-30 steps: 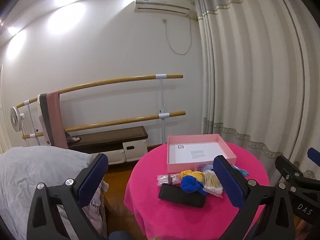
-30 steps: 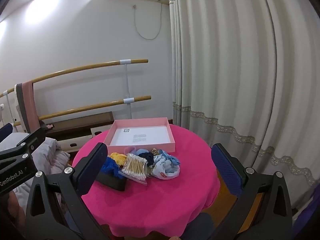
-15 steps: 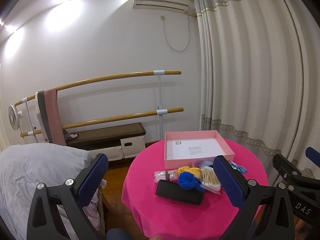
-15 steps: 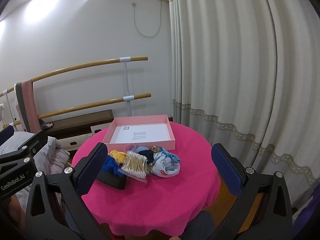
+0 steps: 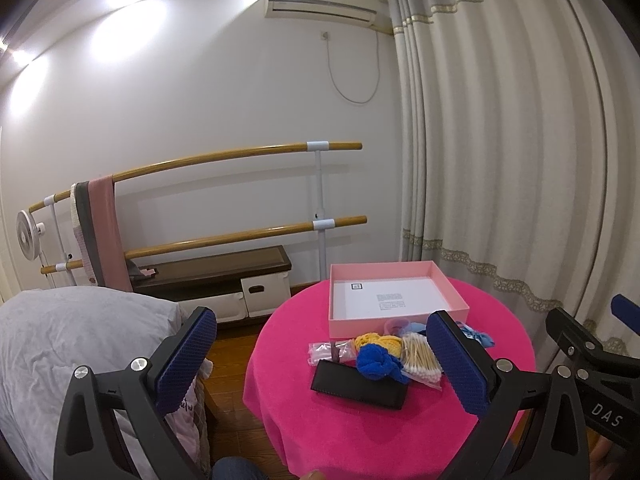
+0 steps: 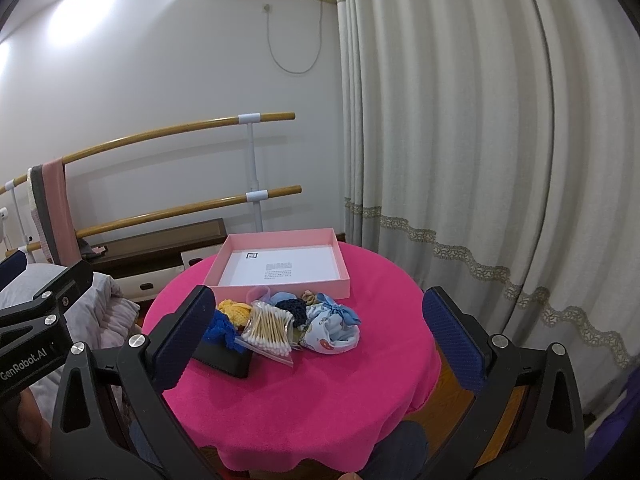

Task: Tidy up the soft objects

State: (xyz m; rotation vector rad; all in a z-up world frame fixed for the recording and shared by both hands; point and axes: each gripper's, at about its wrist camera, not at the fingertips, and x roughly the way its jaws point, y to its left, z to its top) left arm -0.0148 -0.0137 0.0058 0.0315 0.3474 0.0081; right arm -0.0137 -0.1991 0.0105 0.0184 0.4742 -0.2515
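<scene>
Grippers poised over a cluttered pink table

Left gripper (image 5: 320,356) and right gripper (image 6: 316,328) hang spread and empty above the table (image 6: 320,392); soft objects (image 6: 296,320) heap just near of the pink box (image 6: 280,268).

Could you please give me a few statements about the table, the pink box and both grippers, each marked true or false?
1. The pink box holds only a printed white sheet. True.
2. The left gripper is shut on the blue knitted piece. False: its jaws stand wide open, holding nothing.
3. The bag of cotton swabs lies on the table, outside the box. True.
4. The right gripper holds the light blue printed cloth. False: it is open and the cloth lies on the table.
</scene>
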